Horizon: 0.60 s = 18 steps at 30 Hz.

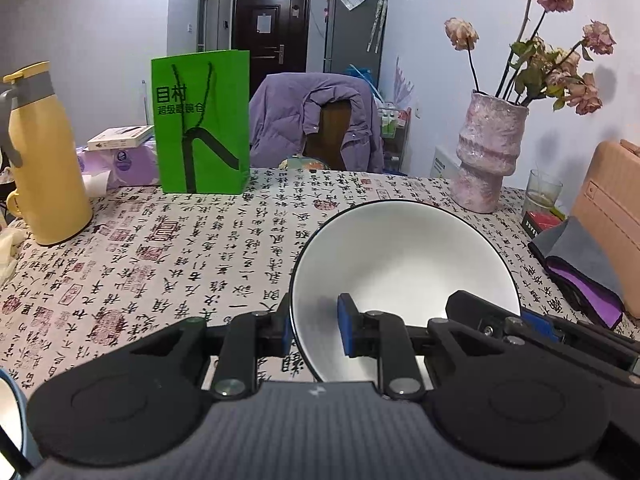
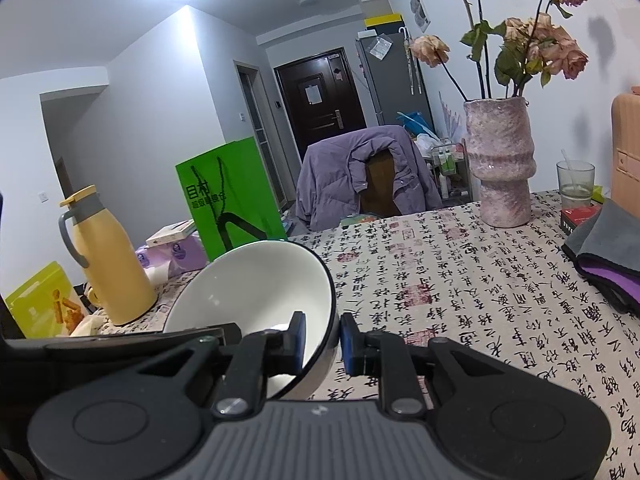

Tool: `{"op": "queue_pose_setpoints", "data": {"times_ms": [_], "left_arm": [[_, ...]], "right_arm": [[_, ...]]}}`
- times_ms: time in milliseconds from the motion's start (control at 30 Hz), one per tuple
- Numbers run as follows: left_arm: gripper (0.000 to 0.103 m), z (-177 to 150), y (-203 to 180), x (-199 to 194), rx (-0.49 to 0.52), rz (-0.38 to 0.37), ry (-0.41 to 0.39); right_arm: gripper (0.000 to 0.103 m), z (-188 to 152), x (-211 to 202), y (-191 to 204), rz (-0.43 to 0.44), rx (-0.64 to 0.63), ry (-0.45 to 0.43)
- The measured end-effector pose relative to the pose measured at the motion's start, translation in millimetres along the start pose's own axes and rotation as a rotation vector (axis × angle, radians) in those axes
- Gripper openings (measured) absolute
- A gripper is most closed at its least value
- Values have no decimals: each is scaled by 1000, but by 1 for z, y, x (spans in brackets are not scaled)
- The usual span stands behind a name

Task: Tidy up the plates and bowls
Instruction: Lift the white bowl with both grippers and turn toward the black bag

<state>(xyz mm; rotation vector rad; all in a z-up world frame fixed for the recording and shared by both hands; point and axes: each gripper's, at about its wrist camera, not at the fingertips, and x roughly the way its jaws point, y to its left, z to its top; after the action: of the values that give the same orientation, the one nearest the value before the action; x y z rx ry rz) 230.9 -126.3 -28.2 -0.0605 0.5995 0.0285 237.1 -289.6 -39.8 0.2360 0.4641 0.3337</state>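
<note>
A white bowl [image 1: 404, 264] with a thin black rim is held tilted above the calligraphy tablecloth [image 1: 180, 248]. My left gripper [image 1: 316, 330] is shut on its left rim, one blue pad inside and one outside. My right gripper [image 2: 323, 340] is shut on the same bowl [image 2: 256, 284], pinching its right rim. The right gripper's black body also shows at the bowl's right side in the left wrist view [image 1: 500, 316]. A white rounded dish edge [image 1: 8, 408] shows at the lower left; what it is cannot be told.
A yellow thermos [image 1: 44, 160], a green paper bag [image 1: 200, 120] and a pink vase with dried roses [image 1: 488, 152] stand along the far side. A glass [image 2: 575, 184], a red box [image 2: 580, 218], a grey-purple cloth [image 2: 604, 252] and a tan case [image 1: 612, 216] are at the right.
</note>
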Motion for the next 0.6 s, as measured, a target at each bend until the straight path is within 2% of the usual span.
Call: {"op": "queue_pose_setpoints", "data": {"times_ms": [600], "left_arm": [[22, -2, 35, -33, -38, 10, -32]], "right_arm": [[19, 0, -15, 43, 19, -43, -13]]}}
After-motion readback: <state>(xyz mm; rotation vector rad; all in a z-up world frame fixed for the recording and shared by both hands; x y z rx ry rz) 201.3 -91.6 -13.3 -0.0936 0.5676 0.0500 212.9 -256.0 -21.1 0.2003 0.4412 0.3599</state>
